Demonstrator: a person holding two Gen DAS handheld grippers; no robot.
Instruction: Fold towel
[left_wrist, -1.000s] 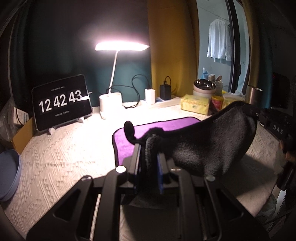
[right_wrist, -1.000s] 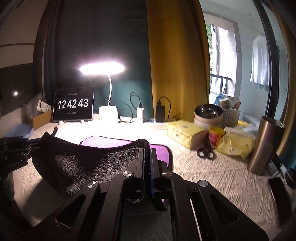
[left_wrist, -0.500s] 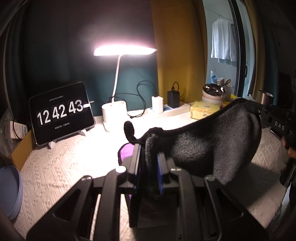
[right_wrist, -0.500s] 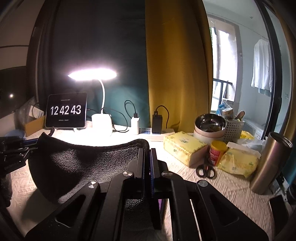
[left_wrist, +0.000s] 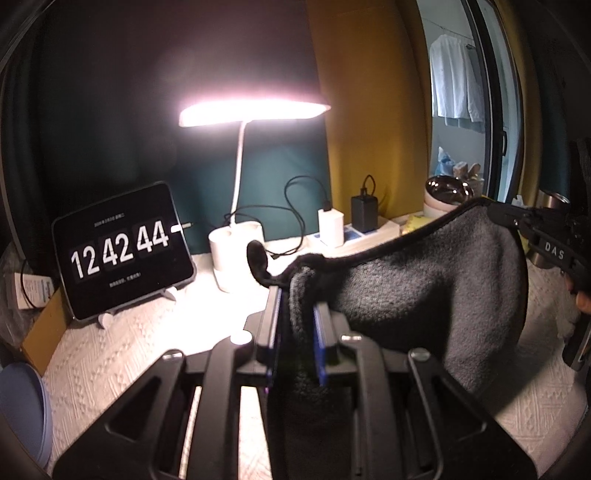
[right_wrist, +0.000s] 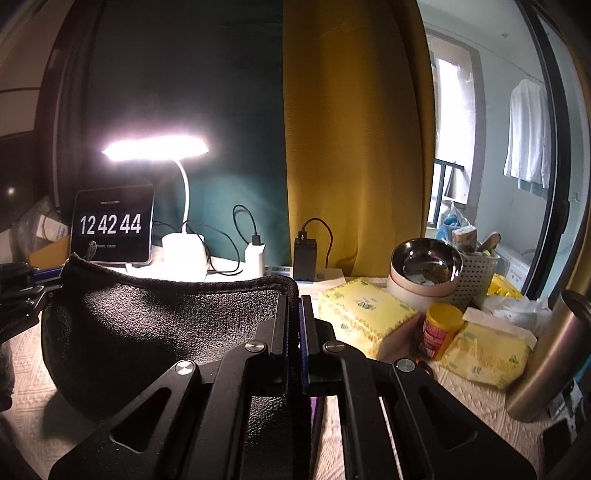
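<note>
In the left wrist view, the left hand-held gripper (left_wrist: 297, 325) is seen clamped on a bunched corner of the towel (left_wrist: 417, 284), which is held up off the desk (left_wrist: 122, 354). The dark fleecy cloth is stretched across to the right hand-held gripper (left_wrist: 517, 221), where the other corner appears to be pinched, and a deep sag is formed between the 2 holds. From that sag the towel is judged soft, limp and light, with a nap that should not slip from flat pads; the 2 corners of 1 edge are judged the right places for a hold. A white quilted cover is spread over the desk, lit by a lamp (left_wrist: 251, 110) beside a clock tablet (left_wrist: 122, 251).

In the right wrist view, the right hand-held gripper (right_wrist: 293, 325) is seen closed on the towel's (right_wrist: 155, 332) hemmed corner, and the cloth is hung in a curve toward the left hand-held gripper (right_wrist: 26, 291) at the frame's edge. The right side of the desk (right_wrist: 461, 391) is crowded with tissue packs (right_wrist: 362, 314), a steel bowl (right_wrist: 426, 264), a yellow-lidded jar (right_wrist: 439, 328) and a metal tumbler (right_wrist: 550, 358). Behind them a mustard curtain (right_wrist: 351, 147) and a glass door are seen.
</note>
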